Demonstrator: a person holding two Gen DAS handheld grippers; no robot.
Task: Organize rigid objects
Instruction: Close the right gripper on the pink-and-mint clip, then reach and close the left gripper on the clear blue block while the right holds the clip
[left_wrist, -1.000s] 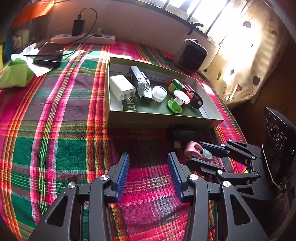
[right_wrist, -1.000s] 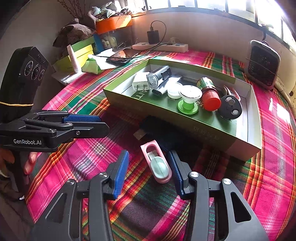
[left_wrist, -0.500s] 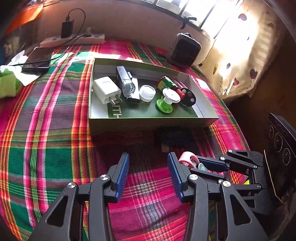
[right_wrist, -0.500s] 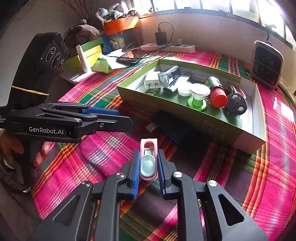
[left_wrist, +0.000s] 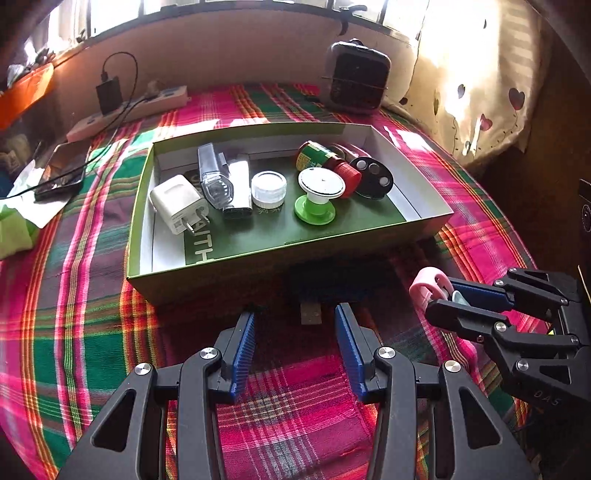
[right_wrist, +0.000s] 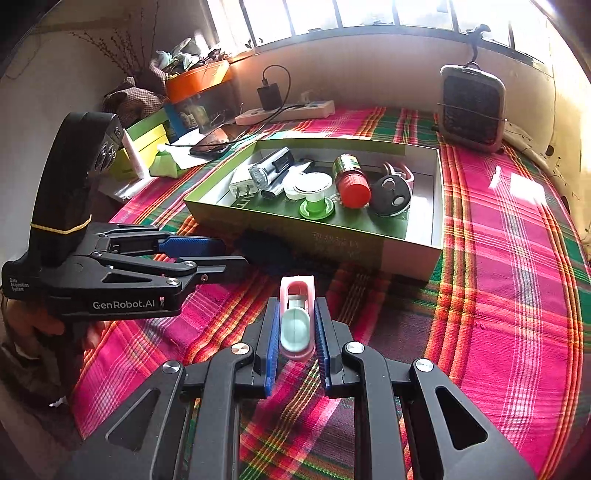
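R gripper (right_wrist: 295, 328) clamped tight on pink clip (right_wrist: 295, 321), just in front of green box (right_wrist: 369, 243). L gripper (left_wrist: 295, 328) half open, nothing between pads, also near box front.

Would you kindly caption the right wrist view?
Right gripper clamps a pink clip before the green box.

Dark object (left_wrist: 325, 286) beside the green box (left_wrist: 258, 266) lies in shadow, unidentifiable; box lettering (right_wrist: 334, 240) too blurred to read
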